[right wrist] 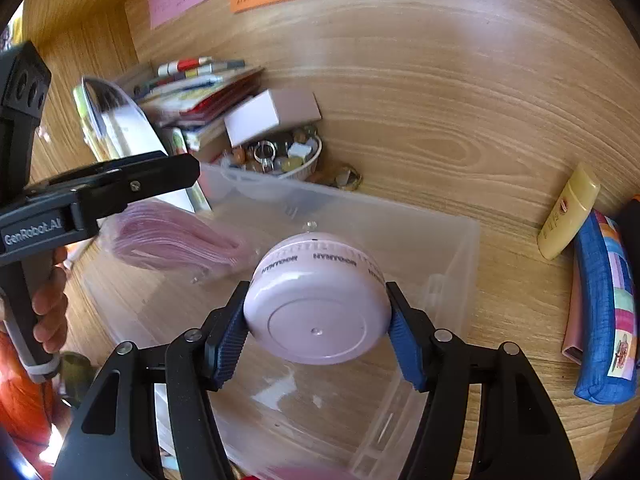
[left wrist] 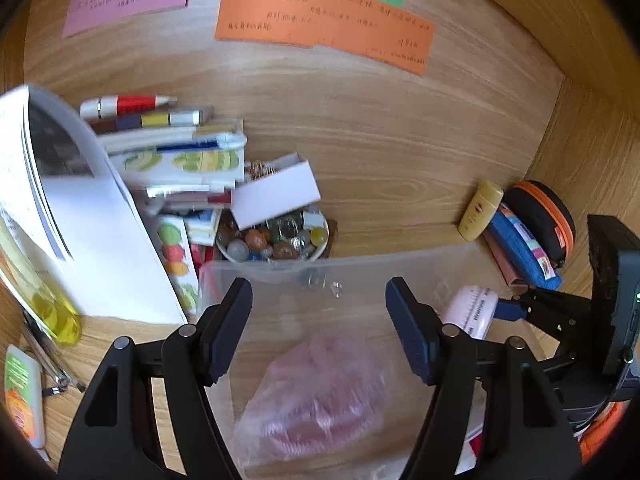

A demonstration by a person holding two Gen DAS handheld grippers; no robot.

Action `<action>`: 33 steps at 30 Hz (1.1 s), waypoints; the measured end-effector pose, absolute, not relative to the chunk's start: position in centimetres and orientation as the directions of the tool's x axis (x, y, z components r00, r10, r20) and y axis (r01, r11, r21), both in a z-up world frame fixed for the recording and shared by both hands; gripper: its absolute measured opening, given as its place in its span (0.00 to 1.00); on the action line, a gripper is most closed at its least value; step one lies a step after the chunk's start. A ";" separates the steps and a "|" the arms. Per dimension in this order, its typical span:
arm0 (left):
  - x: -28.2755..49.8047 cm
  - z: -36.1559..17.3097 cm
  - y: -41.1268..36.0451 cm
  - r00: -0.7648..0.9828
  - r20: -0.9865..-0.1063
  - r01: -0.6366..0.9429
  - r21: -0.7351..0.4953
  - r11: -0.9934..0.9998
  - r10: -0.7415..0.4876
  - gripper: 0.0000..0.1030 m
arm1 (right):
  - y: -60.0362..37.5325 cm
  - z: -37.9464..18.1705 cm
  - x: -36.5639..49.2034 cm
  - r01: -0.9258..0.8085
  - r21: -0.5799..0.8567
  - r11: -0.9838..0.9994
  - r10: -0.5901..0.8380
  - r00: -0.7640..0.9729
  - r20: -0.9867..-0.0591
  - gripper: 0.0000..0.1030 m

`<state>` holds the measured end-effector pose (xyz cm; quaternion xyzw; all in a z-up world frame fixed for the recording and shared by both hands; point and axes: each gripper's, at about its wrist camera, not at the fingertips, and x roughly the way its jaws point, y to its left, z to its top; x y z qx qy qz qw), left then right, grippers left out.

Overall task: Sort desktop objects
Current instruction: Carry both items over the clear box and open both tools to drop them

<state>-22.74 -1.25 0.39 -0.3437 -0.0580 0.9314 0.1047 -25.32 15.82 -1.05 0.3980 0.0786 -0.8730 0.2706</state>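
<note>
A clear plastic bin (left wrist: 400,268) (right wrist: 460,240) stands on the wooden desk. A pink item in a plastic bag (left wrist: 316,396) (right wrist: 172,240) lies inside it. My left gripper (left wrist: 320,320) is open and empty, hovering over the bin above the bag. My right gripper (right wrist: 316,320) is shut on a round pink tin (right wrist: 316,304), held over the bin's right half; the tin also shows in the left wrist view (left wrist: 472,312).
A white bowl of beads (left wrist: 276,240) (right wrist: 284,156), a white box (left wrist: 276,194) and a stack of books (left wrist: 176,160) lie behind the bin. A yellow bottle (left wrist: 480,210) (right wrist: 568,212), blue pouch (right wrist: 608,304) and black-orange case (left wrist: 540,216) lie right. Coloured notes (left wrist: 320,24) hang behind.
</note>
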 end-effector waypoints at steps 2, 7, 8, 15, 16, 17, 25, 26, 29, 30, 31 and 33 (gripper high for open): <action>-22.7 -0.3 -1.3 -0.727 -0.642 -0.156 -0.190 -0.969 0.243 0.67 | 15.7 -1.2 -25.2 0.539 0.060 -0.840 -0.398 -0.539 -0.742 0.59; -22.7 -1.1 -1.6 -0.709 -0.657 -0.158 -0.203 -0.966 0.254 0.67 | 15.5 -1.3 -25.0 0.552 0.028 -0.833 -0.388 -0.548 -0.741 0.58; -22.7 -1.2 -1.7 -0.708 -0.656 -0.160 -0.209 -0.965 0.260 0.67 | 15.5 -1.1 -24.9 0.557 0.026 -0.830 -0.390 -0.548 -0.740 0.58; -22.5 -1.1 -2.1 -0.709 -0.659 -0.150 -0.208 -0.967 0.251 0.74 | 15.5 -1.3 -24.8 0.563 0.017 -0.826 -0.389 -0.548 -0.740 0.58; -22.5 -1.0 -1.9 -0.711 -0.657 -0.151 -0.202 -0.968 0.249 0.77 | 15.4 -1.2 -24.8 0.565 0.016 -0.825 -0.391 -0.550 -0.738 0.59; -22.4 -0.9 -1.8 -0.716 -0.654 -0.152 -0.192 -0.969 0.242 0.79 | 15.4 -1.1 -24.7 0.567 0.016 -0.824 -0.394 -0.551 -0.736 0.59; -20.7 1.3 -1.5 -0.771 -0.605 -0.148 -0.134 -0.980 0.199 0.91 | 15.8 0.7 -24.1 0.554 0.026 -0.832 -0.412 -0.586 -0.698 0.71; -20.4 1.5 -1.6 -0.776 -0.600 -0.145 -0.129 -0.981 0.193 0.91 | 15.8 0.9 -24.0 0.550 0.028 -0.835 -0.411 -0.589 -0.696 0.74; -19.5 2.3 -2.0 -0.792 -0.588 -0.130 -0.105 -0.986 0.167 0.94 | 16.1 1.7 -23.8 0.536 0.052 -0.843 -0.418 -0.590 -0.691 0.78; -19.2 2.6 -2.0 -0.795 -0.585 -0.127 -0.096 -0.987 0.159 0.94 | 16.2 1.9 -23.6 0.535 0.059 -0.843 -0.423 -0.589 -0.688 0.78; -18.8 2.8 -2.1 -0.799 -0.581 -0.123 -0.088 -0.988 0.152 0.94 | 16.2 2.3 -23.3 0.533 0.062 -0.844 -0.424 -0.592 -0.685 0.79; -18.0 3.3 -2.3 -0.806 -0.574 -0.118 -0.081 -0.990 0.143 0.96 | 16.2 2.7 -22.7 0.529 0.057 -0.847 -0.420 -0.600 -0.681 0.79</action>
